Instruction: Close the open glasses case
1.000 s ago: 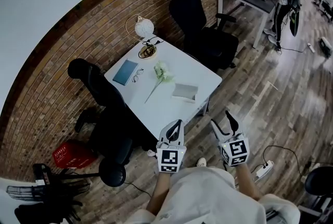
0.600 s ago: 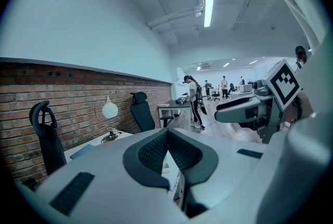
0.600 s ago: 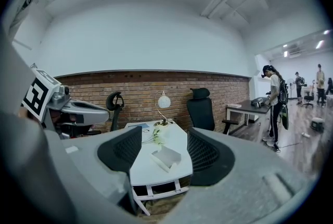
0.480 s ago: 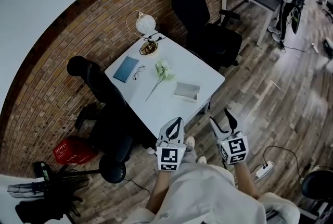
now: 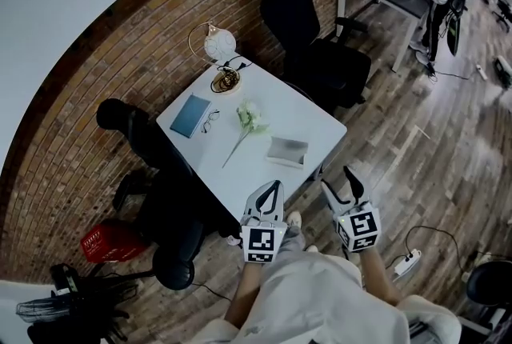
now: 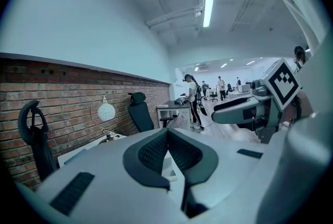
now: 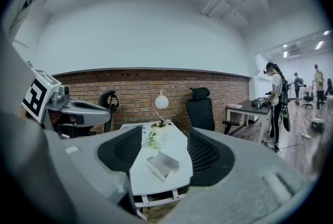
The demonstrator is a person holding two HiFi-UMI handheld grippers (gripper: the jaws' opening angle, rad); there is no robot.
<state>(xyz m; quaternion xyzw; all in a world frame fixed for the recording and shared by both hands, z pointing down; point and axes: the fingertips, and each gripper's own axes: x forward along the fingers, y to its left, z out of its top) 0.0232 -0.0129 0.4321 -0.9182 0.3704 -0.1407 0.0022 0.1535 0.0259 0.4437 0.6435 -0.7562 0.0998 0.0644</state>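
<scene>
Both hand-held grippers hang over the wooden floor, short of the tabletop's near corner and touching nothing. The left hand-held gripper (image 5: 274,189) has its jaws drawn together to a narrow slit and holds nothing. The right hand-held gripper (image 5: 340,183) has its jaws wide apart and is empty.

In the right gripper view the glasses case (image 5: 288,150) shows between the jaws, but it lies well ahead of both hand-held grippers. It sits open near the white tabletop's (image 5: 280,106) near right edge.

Beyond it lies a pale flower (image 5: 250,119). To the left of the flower are a pair of glasses (image 5: 210,120) and a blue notebook (image 5: 192,114). A round lamp (image 5: 218,44) stands at the far corner by the brick wall (image 5: 104,46). 2 black chairs flank the tabletop.
</scene>
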